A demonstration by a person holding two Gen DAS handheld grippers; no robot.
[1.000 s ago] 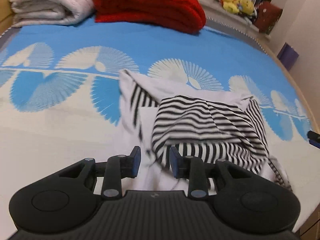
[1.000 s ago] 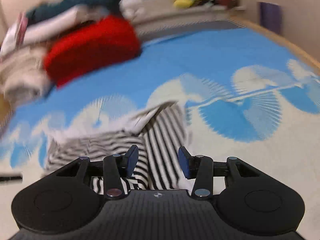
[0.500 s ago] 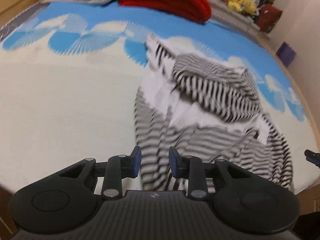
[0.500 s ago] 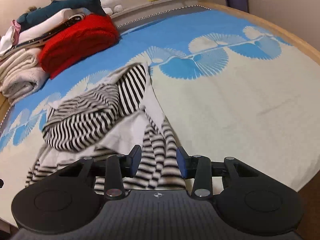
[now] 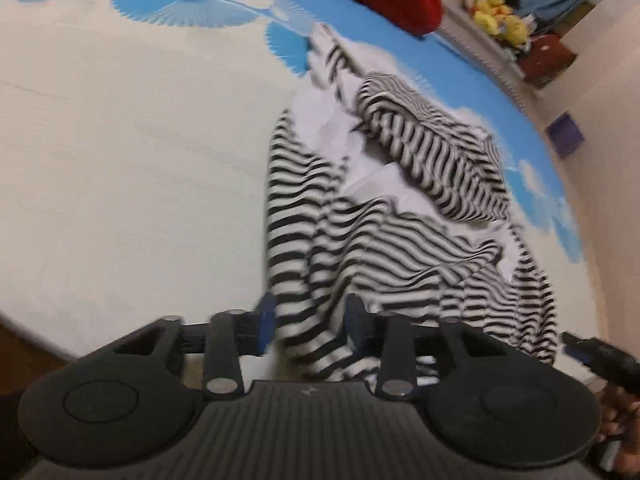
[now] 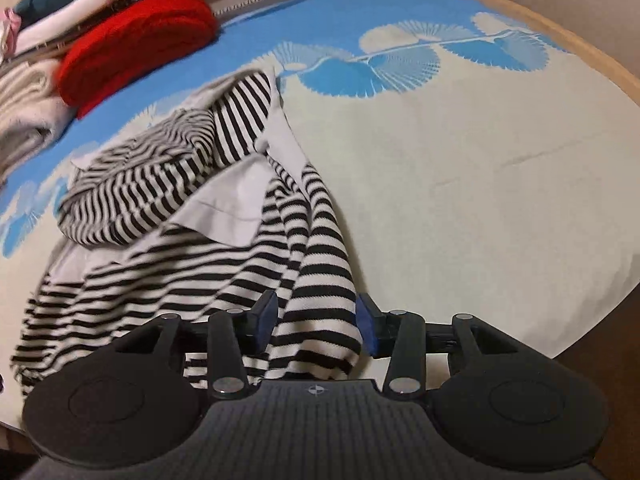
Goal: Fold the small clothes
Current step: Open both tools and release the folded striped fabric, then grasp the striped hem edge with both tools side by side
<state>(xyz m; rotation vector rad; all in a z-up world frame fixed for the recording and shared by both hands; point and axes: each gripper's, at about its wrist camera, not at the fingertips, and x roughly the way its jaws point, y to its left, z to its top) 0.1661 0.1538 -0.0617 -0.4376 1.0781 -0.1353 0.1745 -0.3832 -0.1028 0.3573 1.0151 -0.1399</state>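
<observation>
Black-and-white striped garment (image 6: 224, 280) with plain white lining, blue bedspread (image 6: 460, 184) with cream fan motifs, red knit (image 6: 136, 48), blue-padded black gripper (image 6: 316, 322).

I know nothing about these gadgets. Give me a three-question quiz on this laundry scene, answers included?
1. True or false: the striped garment lies neatly folded on the blanket.
2. What colour is the folded item stacked at the far end?
3. Which sits between the right gripper fingers: A) striped fabric, B) a toy, C) nothing?

Key: 1 false, it is crumpled; 2 red; 3 A.
</observation>
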